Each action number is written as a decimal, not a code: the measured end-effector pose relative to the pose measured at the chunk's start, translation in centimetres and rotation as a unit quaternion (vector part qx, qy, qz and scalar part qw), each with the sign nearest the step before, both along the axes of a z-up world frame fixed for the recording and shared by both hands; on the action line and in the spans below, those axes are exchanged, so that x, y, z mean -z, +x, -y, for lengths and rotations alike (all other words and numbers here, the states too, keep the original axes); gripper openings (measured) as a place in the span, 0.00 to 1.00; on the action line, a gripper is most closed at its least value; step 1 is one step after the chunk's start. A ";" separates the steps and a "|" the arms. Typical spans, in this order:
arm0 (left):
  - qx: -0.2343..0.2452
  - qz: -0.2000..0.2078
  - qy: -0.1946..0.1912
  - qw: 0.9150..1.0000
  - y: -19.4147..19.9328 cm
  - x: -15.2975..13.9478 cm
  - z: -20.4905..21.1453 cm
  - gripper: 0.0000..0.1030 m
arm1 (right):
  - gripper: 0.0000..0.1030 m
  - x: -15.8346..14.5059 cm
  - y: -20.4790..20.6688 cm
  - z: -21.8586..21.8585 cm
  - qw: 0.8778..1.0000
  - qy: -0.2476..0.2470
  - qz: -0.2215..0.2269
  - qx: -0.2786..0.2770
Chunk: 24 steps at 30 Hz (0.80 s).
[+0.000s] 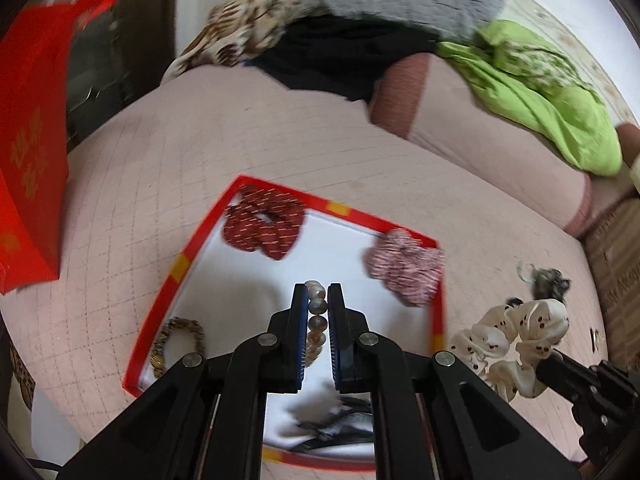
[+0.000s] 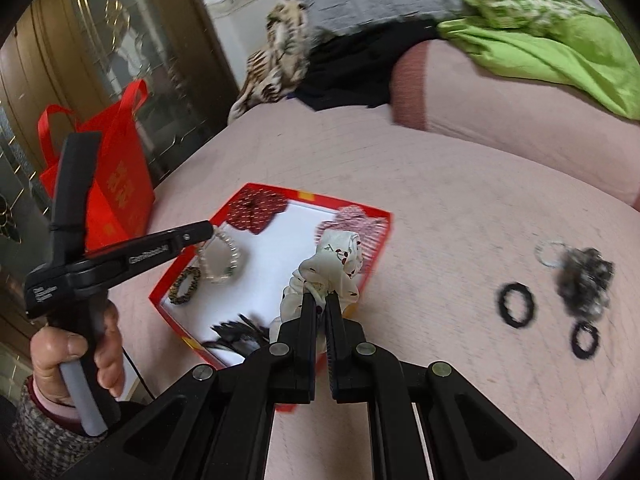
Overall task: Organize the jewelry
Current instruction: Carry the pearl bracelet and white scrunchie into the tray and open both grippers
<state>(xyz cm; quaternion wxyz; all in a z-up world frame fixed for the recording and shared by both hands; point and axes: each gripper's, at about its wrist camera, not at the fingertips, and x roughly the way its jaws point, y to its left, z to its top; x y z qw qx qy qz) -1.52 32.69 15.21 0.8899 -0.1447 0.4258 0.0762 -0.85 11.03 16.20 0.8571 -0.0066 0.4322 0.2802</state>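
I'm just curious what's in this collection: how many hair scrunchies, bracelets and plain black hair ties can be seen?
Scrunchies: 3 (dark red, pink-white, cherry-print)
Bracelets: 2 (pearl, leopard-pattern)
Black hair ties: 2 ()
Total: 7

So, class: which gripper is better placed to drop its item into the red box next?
Left gripper: its pearl bracelet hangs over the red box's white floor; the right gripper's scrunchie hangs nearer the edge.

We are holding the left gripper (image 1: 318, 292) angled downward, its jaws clamped on a bead bracelet (image 1: 316, 320). Our left hand (image 2: 76, 356) is wrapping its handle. The right gripper (image 2: 318, 300), also angled downward, is pinching a white scrunchie (image 2: 328, 276).
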 end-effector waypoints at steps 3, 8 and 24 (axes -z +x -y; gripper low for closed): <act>-0.017 -0.013 -0.011 1.000 0.5 1.7 -2.2 0.09 | 0.05 1.2 1.1 -2.1 1.000 0.008 -0.015 -0.010; -0.047 -0.038 -0.012 0.998 1.2 4.3 -5.2 0.09 | 0.06 4.4 3.4 -3.9 0.995 0.049 -0.080 -0.011; -0.081 -0.048 -0.018 0.995 1.2 5.5 -6.9 0.10 | 0.08 8.3 4.0 -4.6 0.997 -0.048 -0.064 0.005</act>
